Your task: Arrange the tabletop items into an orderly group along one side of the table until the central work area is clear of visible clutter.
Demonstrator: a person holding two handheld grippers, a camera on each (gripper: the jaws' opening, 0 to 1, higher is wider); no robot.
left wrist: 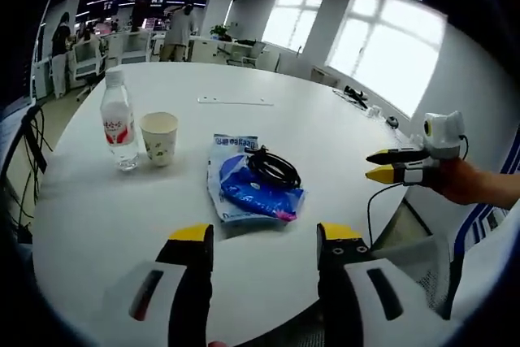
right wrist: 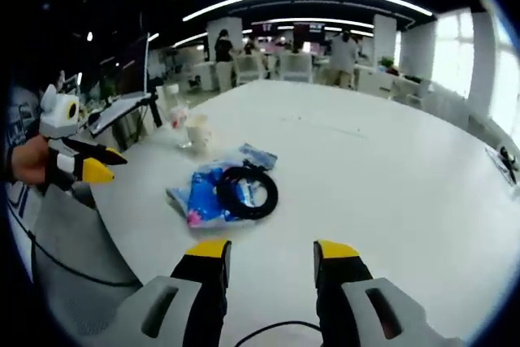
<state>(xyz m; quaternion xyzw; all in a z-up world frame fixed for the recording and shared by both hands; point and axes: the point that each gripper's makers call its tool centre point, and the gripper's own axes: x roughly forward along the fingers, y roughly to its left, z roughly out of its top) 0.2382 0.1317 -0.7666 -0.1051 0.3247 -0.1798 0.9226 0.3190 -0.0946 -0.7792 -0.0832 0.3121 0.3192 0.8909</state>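
On the white round table [left wrist: 244, 282] lies a blue plastic packet [left wrist: 248, 188] with a coiled black cable [left wrist: 274, 166] on top; the same packet [right wrist: 207, 193] and cable [right wrist: 246, 191] appear in the right gripper view. A clear water bottle [left wrist: 119, 123] with a red label and a paper cup [left wrist: 159, 137] stand side by side; the bottle [right wrist: 177, 119] and cup [right wrist: 197, 132] sit far left in the right gripper view. My left gripper [left wrist: 264, 237] is open, empty, short of the packet. My right gripper [right wrist: 268, 251] is open over bare table. Each gripper shows in the other's view [left wrist: 390, 164] [right wrist: 101, 164].
A thin white strip [left wrist: 236, 101] lies on the far part of the table. Small dark items [left wrist: 355, 97] sit near the window-side edge. A laptop [right wrist: 122, 107] stands beyond the table. People and desks fill the office behind. A black cable runs at the right gripper's base [right wrist: 268, 329].
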